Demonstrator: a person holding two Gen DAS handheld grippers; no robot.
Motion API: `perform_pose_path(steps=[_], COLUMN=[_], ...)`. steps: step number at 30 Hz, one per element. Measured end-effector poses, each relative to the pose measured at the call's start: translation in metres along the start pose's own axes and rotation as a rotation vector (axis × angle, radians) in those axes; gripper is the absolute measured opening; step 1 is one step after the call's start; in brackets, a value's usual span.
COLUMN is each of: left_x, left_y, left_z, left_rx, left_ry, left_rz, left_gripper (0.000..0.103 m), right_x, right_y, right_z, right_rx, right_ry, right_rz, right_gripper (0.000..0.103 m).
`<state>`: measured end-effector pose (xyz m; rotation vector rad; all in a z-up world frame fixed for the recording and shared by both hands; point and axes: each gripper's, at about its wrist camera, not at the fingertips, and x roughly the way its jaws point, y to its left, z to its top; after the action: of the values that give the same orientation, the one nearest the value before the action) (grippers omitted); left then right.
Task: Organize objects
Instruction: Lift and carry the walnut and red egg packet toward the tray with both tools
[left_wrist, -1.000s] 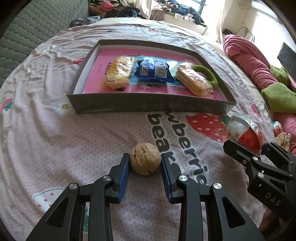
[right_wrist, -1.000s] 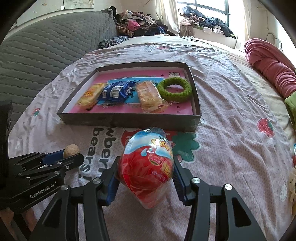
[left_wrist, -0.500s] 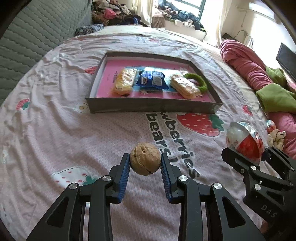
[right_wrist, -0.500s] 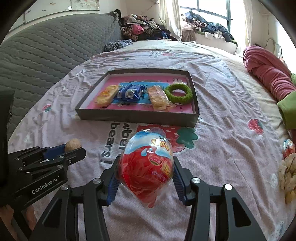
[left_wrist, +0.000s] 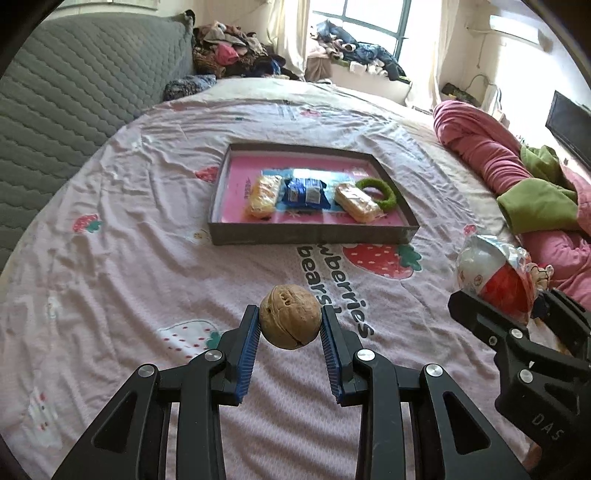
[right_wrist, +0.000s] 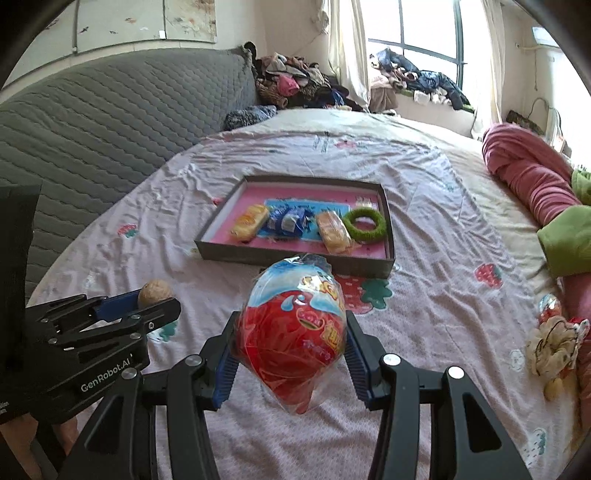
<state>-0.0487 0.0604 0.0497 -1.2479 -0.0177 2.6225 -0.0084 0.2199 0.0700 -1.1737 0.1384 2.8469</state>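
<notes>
My left gripper is shut on a brown walnut and holds it above the bedsheet. My right gripper is shut on a red and white egg-shaped snack in clear wrap, also held above the sheet. The walnut and the wrapped egg each show in the other wrist view. Ahead lies a grey tray with a pink floor. It holds two yellow snack packs, a blue packet and a green ring. The tray also shows in the right wrist view.
A strawberry-print sheet covers the bed. Pink and green bedding is piled at the right. A grey quilted headboard stands at the left. A small toy and a wrapped sweet lie at the right edge. Clothes are heaped by the window.
Both grippers have pulled back and risen from the tray, each keeping its object. The tray looks smaller and farther now.
</notes>
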Motion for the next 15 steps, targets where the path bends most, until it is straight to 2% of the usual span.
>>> perform_pose_path(steps=[7,15], left_x=[-0.032,-0.045], left_y=[0.006,0.008], left_z=[0.004,0.006], left_rx=[-0.006,-0.012], left_ry=[-0.053,-0.073], left_rz=[0.006,0.002], left_gripper=[0.033,0.033], right_x=[-0.026,-0.039], right_y=[0.012,0.018], right_z=[0.006,0.011], right_rx=[-0.014,-0.026], right_ry=[-0.04,-0.056], right_rz=[-0.003,-0.004], right_gripper=[0.052,0.052])
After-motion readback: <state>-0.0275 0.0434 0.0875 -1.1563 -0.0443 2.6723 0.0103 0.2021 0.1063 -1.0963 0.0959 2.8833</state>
